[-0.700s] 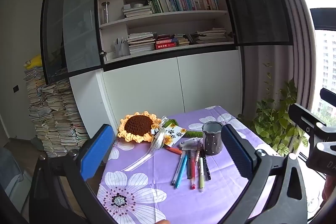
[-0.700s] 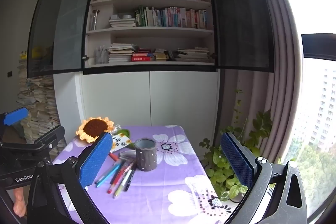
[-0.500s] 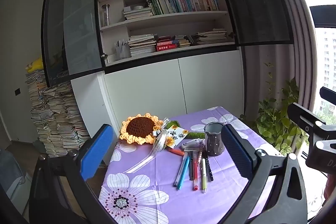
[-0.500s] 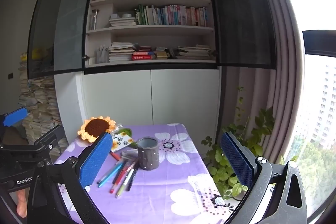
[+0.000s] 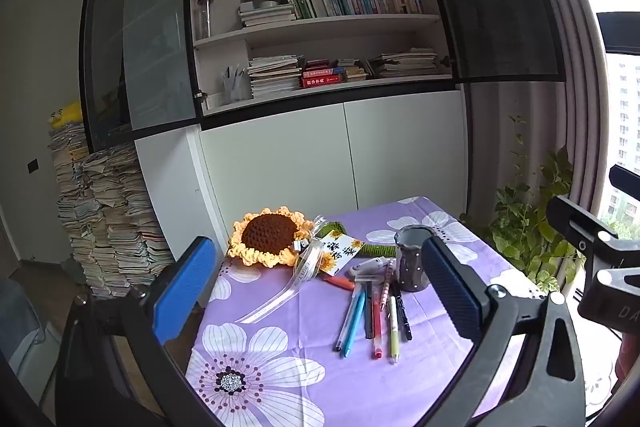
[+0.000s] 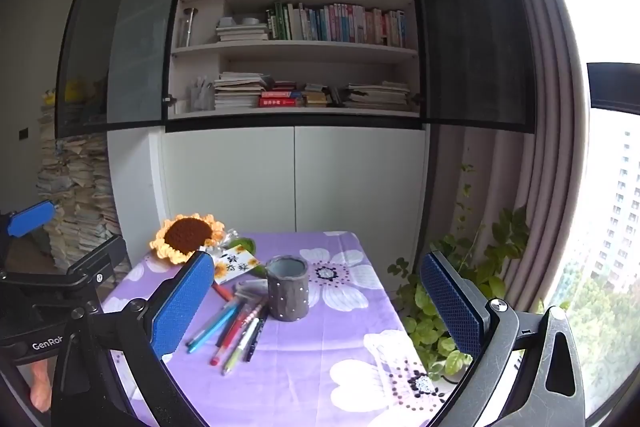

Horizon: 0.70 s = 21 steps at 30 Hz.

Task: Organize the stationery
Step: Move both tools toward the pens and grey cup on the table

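On the purple flower-print cloth of the counter [image 6: 320, 367], a loose fan of pens and markers [image 5: 374, 315] lies flat, tips pointing toward the near edge. Colours visible in the fan: blue, black, red, green-yellow and one pink patterned barrel. Just beside the far end of the fan stands a grey dotted cylindrical pen holder [image 6: 288, 287], upright and apparently empty, though its interior is only partly visible. A small white oblong item, possibly a correction-tape case [image 5: 370, 265], and an orange-red marker [image 5: 340, 282] lie at the fan's far end.

Behind these sits a crocheted yellow-and-brown sunflower [image 5: 270, 237] with a ribbon and a printed card; it is not stationery.

Left gripper [image 5: 316, 303]: jaws wide apart, empty, held above the counter and well short of the pens. Right gripper [image 6: 320, 303]: jaws likewise wide, empty, raised clear of the cloth.

Step in hand, by judgement: approach; no item has been collected.

Next move, by judgement:
1. Lower one gripper onto a single pen at the fan's edge.
2. Align the jaws across the barrel, not along it.
3. Avoid catching neighbouring pens, which lie touching or nearly so.
4. Keep the holder steady; it may tip.
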Available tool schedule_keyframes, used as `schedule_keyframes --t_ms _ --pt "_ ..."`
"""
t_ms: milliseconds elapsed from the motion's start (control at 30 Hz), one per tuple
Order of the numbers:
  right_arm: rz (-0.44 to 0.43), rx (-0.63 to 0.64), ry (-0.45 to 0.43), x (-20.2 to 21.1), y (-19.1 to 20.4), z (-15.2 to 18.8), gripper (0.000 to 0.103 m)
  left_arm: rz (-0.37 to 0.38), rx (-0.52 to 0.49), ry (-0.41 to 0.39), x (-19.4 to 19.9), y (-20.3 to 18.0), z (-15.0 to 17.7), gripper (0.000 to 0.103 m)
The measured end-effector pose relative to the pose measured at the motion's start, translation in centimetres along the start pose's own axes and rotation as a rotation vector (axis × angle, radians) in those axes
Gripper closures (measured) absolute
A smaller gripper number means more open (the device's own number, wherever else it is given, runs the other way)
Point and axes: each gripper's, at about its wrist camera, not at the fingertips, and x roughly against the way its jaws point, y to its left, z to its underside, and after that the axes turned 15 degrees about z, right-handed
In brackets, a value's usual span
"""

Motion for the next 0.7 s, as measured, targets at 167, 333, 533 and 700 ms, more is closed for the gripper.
schedule_keyframes --t_ms 167,333,533,700 --pt "0.042 -0.051 -0.066 0.0 -0.1 0.4 0.000 -0.006 0.011 0.008 -0.2 0.5 0.1 0.001" --pt "0.003 -0.146 -0.077 -0.6 -0.3 0.9 0.000 -0.008 0.034 0.024 -0.7 1.4 0.4 0.001" --pt "0.005 -0.014 0.016 -2.3 1.3 1.2 0.000 -0.012 0.053 0.033 -1.0 2.4 0.7 0.001" --pt "0.067 0.108 0.040 -2.8 2.8 1.7 0.000 -0.010 0.066 0.037 -1.2 2.9 0.8 0.001"
